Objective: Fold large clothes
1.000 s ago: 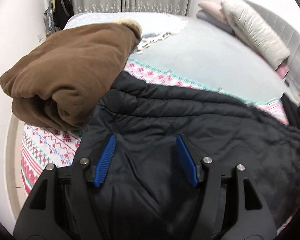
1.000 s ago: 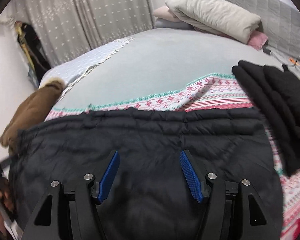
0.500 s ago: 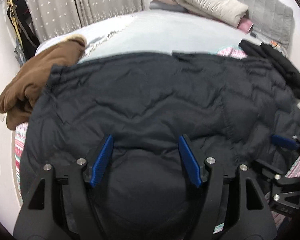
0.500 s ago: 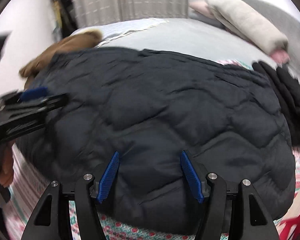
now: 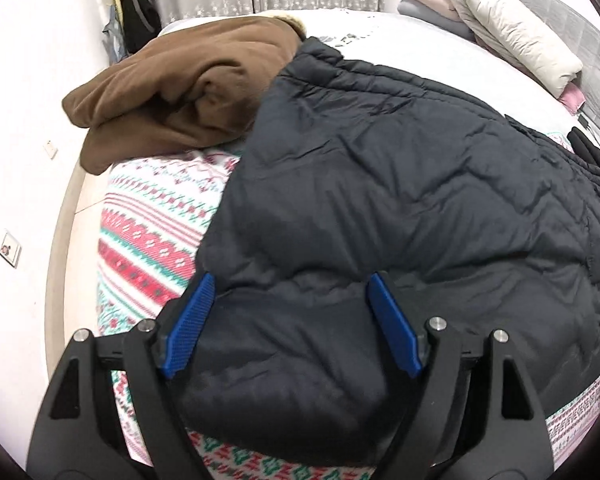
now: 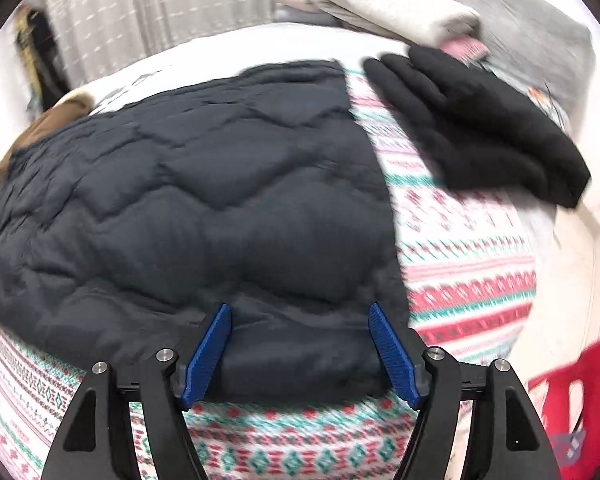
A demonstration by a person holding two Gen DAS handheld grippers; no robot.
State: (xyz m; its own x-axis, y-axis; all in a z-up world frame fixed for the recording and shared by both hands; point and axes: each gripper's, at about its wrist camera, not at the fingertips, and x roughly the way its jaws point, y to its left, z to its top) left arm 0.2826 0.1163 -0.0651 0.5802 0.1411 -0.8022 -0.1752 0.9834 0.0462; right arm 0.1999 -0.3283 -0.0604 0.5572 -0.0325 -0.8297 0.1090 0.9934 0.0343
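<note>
A large black quilted jacket [image 5: 400, 208] lies folded on the patterned blanket [image 5: 148, 240] of the bed. It also shows in the right wrist view [image 6: 204, 216]. My left gripper [image 5: 290, 322] is open over the jacket's near left corner, its blue pads [image 5: 190, 320] apart with fabric between them. My right gripper [image 6: 300, 354] is open over the jacket's near right corner, pads [image 6: 392, 352] apart. Neither is closed on the fabric.
A folded brown coat [image 5: 188, 80] lies at the bed's left side, touching the jacket. A folded black garment [image 6: 480, 124] lies to the right on the patterned blanket [image 6: 460, 264]. Pillows and a folded quilt [image 5: 512, 36] sit by the headboard. A red object [image 6: 568, 396] is at lower right.
Both grippers have swung apart, the left toward the jacket's left corner and the right toward its right corner. The jacket lies flatter and narrower. Both stay open.
</note>
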